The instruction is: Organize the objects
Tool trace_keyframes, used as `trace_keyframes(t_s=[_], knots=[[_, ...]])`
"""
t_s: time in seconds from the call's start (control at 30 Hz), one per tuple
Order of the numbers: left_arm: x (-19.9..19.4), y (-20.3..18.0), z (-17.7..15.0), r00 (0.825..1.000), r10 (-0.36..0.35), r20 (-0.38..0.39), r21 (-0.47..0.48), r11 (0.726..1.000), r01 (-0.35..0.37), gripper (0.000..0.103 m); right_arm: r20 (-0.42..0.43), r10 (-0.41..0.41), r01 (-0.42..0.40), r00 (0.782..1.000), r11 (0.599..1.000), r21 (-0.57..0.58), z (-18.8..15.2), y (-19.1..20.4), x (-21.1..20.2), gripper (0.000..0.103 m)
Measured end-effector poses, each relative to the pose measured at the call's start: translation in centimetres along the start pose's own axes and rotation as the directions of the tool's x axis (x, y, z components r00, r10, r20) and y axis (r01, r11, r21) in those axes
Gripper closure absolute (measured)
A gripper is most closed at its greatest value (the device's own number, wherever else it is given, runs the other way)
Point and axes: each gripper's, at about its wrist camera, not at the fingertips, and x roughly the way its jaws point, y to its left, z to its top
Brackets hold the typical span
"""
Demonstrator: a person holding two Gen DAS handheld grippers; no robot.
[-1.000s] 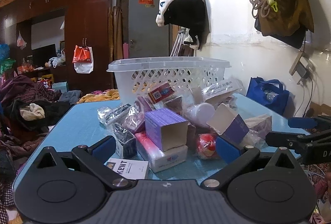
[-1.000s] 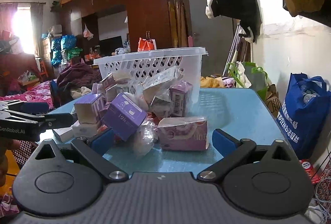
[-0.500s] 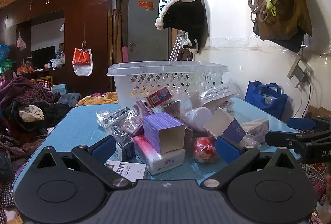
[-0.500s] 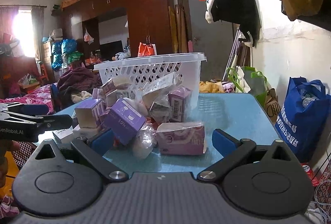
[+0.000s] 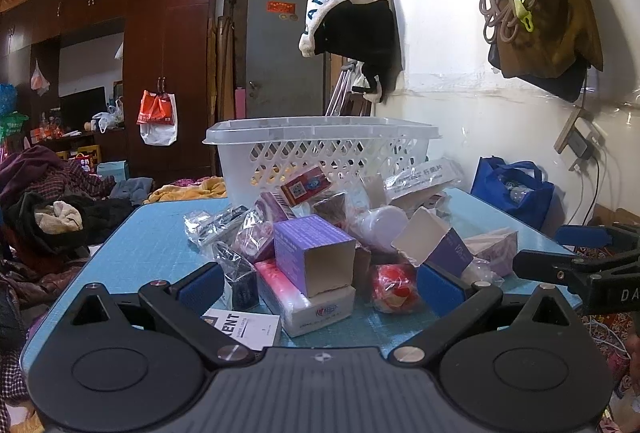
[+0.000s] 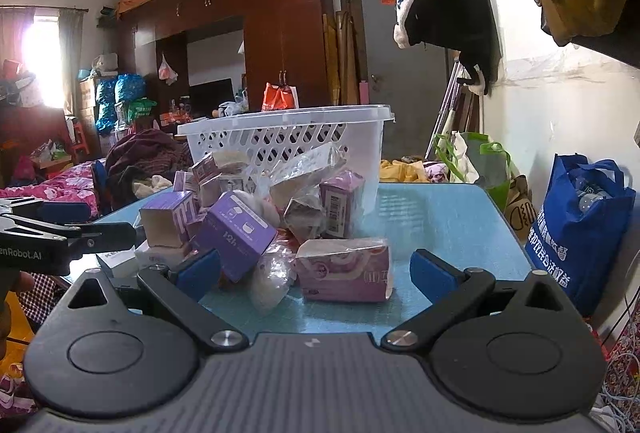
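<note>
While the pile of small boxes and packets (image 5: 320,233) sits heaped on the blue table (image 5: 152,245), right against the front of the white lattice basket (image 5: 320,149), we hold nothing in either claw. Left gripper (image 5: 318,283): jaws spread wide, blue pads empty, aimed at the pile's near edge. Between its fingers we see an open-ended purple box (image 5: 314,259) lying on a white-pink carton (image 5: 308,299), a red round item (image 5: 394,287) just beside them, and a white KENT card (image 5: 248,327) flat on the table by the left pad. Cellophane-wrapped packets (image 5: 224,225) lie on the pile's left side.

Right gripper (image 6: 316,271): also wide open, nothing gripped. In front of it, a pink-purple wrapped box (image 6: 346,271) lies on its side on the table, a tilted purple box (image 6: 236,233) leans near the left pad, and a clear-wrapped lump (image 6: 272,281) sits between them. Basket stands upright behind the pile; whether anything is inside it we cannot tell.

Each gripper shows at the edge of the other's view. Blue tote bag (image 6: 580,229) on the floor by the wall, right of the table.
</note>
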Motion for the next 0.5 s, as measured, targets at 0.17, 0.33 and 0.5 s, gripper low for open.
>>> trace_keyframes(t_s=[0.17, 0.33, 0.5], knots=[[-0.01, -0.07, -0.01, 1.0, -0.002, 0.0, 0.0, 1.0, 0.002, 0.0, -0.004, 0.0, 0.0, 1.0, 1.0, 0.0, -0.03, -0.05, 0.02, 0.0], [0.01, -0.04, -0.01, 1.0, -0.001, 0.0, -0.001, 1.0, 0.001, 0.0, -0.003, 0.0, 0.0, 1.0, 1.0, 0.001, -0.02, -0.07, 0.01, 0.0], [-0.01, -0.12, -0.03, 1.0, -0.004, 0.0, -0.001, 1.0, 0.004, 0.0, -0.006, 0.004, -0.004, 1.0, 1.0, 0.009, -0.08, -0.18, 0.04, 0.0]])
